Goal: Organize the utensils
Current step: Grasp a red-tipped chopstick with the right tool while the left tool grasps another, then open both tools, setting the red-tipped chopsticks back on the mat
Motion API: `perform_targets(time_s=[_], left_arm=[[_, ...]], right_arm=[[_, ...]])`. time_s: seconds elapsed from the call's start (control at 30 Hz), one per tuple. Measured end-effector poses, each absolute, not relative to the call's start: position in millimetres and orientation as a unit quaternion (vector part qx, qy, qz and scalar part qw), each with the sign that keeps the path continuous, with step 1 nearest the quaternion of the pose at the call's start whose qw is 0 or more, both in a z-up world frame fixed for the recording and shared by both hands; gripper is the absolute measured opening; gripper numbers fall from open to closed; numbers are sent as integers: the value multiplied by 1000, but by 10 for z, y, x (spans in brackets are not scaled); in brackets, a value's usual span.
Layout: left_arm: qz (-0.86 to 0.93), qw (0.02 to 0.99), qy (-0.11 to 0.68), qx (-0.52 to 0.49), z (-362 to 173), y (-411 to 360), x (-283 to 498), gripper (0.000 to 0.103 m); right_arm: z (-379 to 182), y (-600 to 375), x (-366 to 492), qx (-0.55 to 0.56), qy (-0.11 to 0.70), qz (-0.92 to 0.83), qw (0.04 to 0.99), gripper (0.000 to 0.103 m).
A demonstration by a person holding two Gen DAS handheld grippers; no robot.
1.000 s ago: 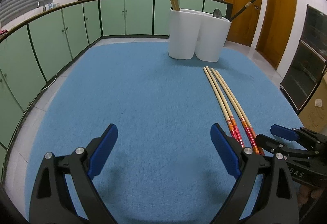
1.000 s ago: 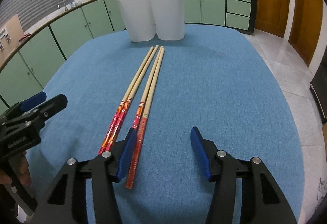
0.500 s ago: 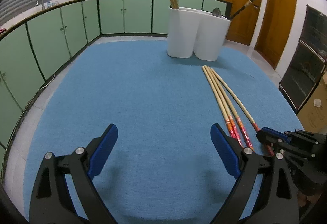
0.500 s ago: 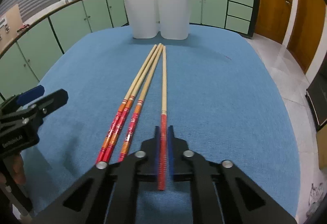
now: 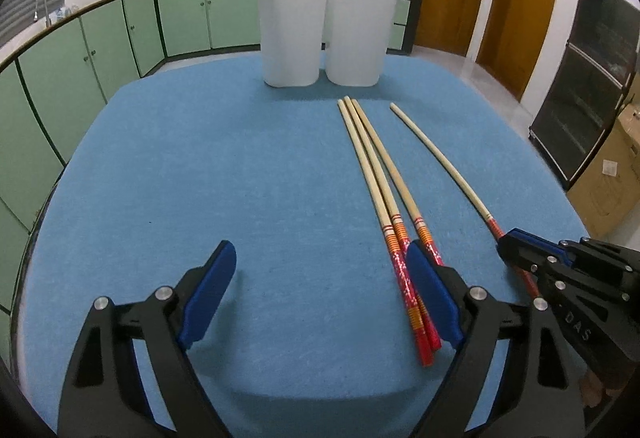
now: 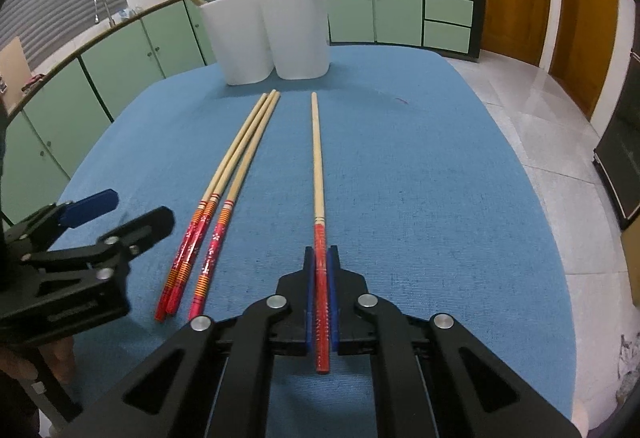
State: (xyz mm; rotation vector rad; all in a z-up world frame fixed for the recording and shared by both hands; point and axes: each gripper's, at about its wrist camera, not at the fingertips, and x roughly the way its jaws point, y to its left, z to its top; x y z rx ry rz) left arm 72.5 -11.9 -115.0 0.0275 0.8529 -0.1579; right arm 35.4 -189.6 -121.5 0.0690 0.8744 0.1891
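Blue cloth covers the bench (image 5: 180, 166), with a white twin-cup holder (image 6: 272, 34) at its far end. Left gripper (image 5: 320, 302) hovers with jaws wide apart beside three chopsticks (image 5: 384, 190) lying together. Right gripper (image 6: 321, 290) is clamped on the red end of a fourth chopstick (image 6: 317, 166), apart from them.
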Motion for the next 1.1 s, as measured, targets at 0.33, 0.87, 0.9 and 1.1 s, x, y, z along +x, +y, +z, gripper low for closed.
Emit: perform_targets(time_s=[0.33,0.87,0.9,1.1], left_arm=[[-73,896,437,10,-1229,-175,814,82],[-52,895,442,28,-1202,-110,784,13],[-51,895,443,27,-1200,-85,767,8],[-26,896,442,4,-1189,41,747,5]], right_arm=[[-1221,-1912,361,40,422,96,901,6],[-1209,-1859,323,39,422,109,899,6],[-1205,-1833,318,36,422,112,899,6],[-1207,-1797,397,44,427,102,897,6]])
